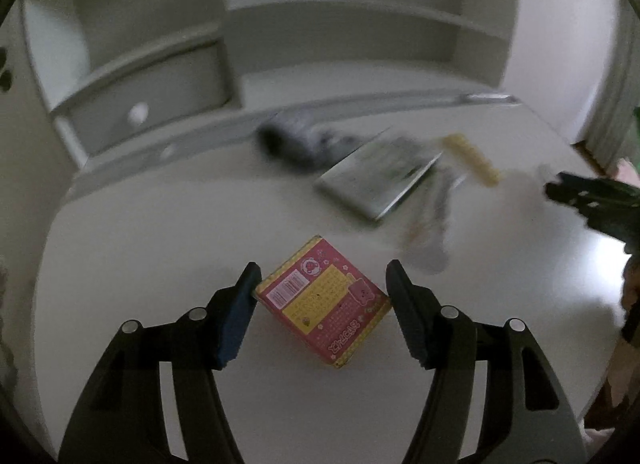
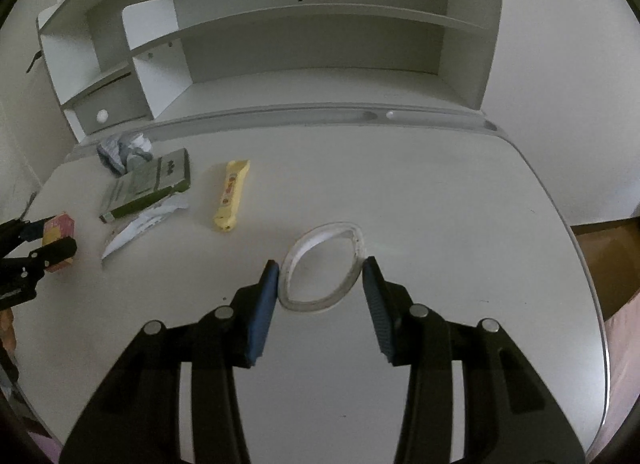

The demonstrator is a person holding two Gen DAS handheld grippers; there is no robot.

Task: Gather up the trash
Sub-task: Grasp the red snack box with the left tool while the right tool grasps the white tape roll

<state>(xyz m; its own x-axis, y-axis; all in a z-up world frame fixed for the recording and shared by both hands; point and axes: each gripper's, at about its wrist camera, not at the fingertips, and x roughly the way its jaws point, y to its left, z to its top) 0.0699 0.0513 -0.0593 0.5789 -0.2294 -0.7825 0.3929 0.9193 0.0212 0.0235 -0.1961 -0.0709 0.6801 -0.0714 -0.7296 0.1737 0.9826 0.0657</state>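
Trash is spread on the desk [image 2: 400, 192]: one crumpled paper [image 2: 124, 148], one green box [image 2: 148, 188], one yellow wrapper [image 2: 232, 194], one white wrapper [image 2: 140, 228]. The pink box [image 1: 324, 304] is clamped by the left gripper [image 1: 322, 304]; the squashed tape ring [image 2: 320, 268] is pinched by the right gripper [image 2: 320, 284].

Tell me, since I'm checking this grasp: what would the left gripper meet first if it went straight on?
The pink and yellow box, which already sits between the left gripper fingers. Beyond it lies bare white desk.
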